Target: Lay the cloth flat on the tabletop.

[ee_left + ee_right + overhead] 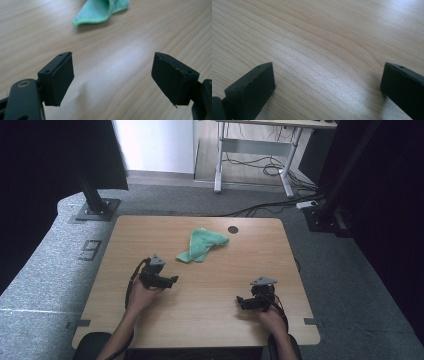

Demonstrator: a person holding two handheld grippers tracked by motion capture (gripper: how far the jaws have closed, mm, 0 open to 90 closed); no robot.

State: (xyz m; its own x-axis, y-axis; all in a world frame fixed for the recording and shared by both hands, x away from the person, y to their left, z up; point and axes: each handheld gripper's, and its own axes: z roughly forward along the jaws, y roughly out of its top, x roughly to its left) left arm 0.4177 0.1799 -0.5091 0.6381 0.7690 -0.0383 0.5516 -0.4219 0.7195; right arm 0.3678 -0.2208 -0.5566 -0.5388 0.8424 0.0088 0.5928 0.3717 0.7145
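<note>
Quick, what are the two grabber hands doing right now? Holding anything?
Left gripper: open, empty, aimed at the crumpled green cloth lying ahead of it.
Right gripper: open, empty, over the light wooden table.

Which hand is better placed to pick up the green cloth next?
Left. The left gripper is open, nearer the green cloth, and faces it. The right gripper is farther off.

One green cloth lies on one wooden surface. Two tools are there: the left tool and the right tool.

Grey carpet; far desk
</note>
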